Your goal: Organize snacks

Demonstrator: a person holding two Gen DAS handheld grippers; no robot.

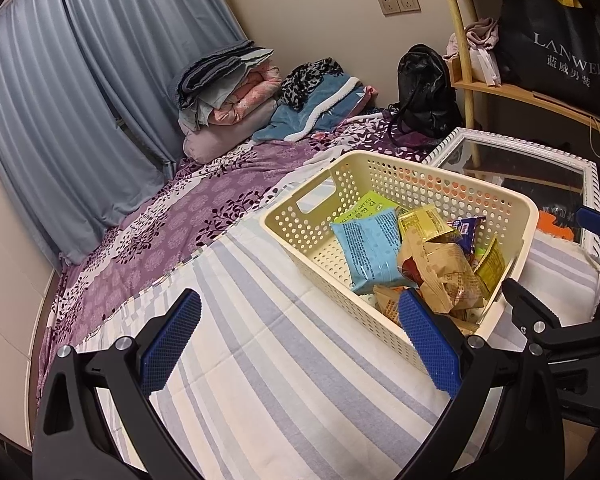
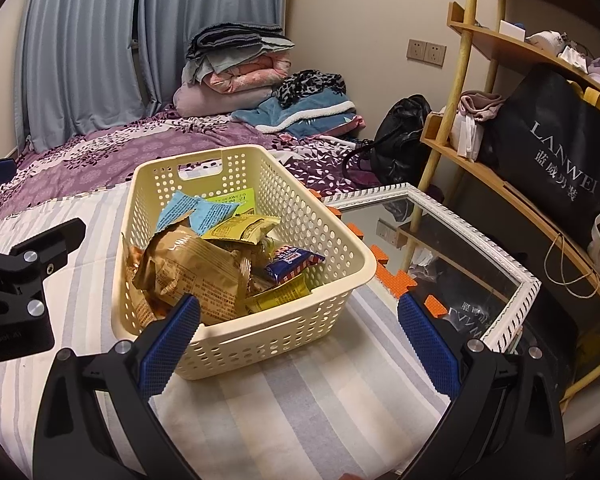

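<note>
A cream perforated basket (image 1: 304,224) (image 2: 300,332) sits on the striped sheet and holds several snack packets: a blue one (image 1: 370,250) (image 2: 210,214), brown ones (image 1: 440,270) (image 2: 188,274), yellow ones (image 2: 240,228) and a dark blue bar (image 2: 292,262). My left gripper (image 1: 300,344) is open over the sheet, just left of the basket's near corner, nothing between its fingers. My right gripper (image 2: 298,344) is open in front of the basket's near wall, also empty. Each gripper's black body shows at the edge of the other's view.
A white-framed mirror (image 2: 508,280) lies flat right of the basket, with orange pieces (image 2: 400,278) beside it. Wooden shelves (image 2: 492,184) with a black shopping bag (image 2: 556,152) stand at right. Folded bedding (image 1: 228,92) and a black handbag (image 1: 424,92) lie at the bed's far end by the curtains.
</note>
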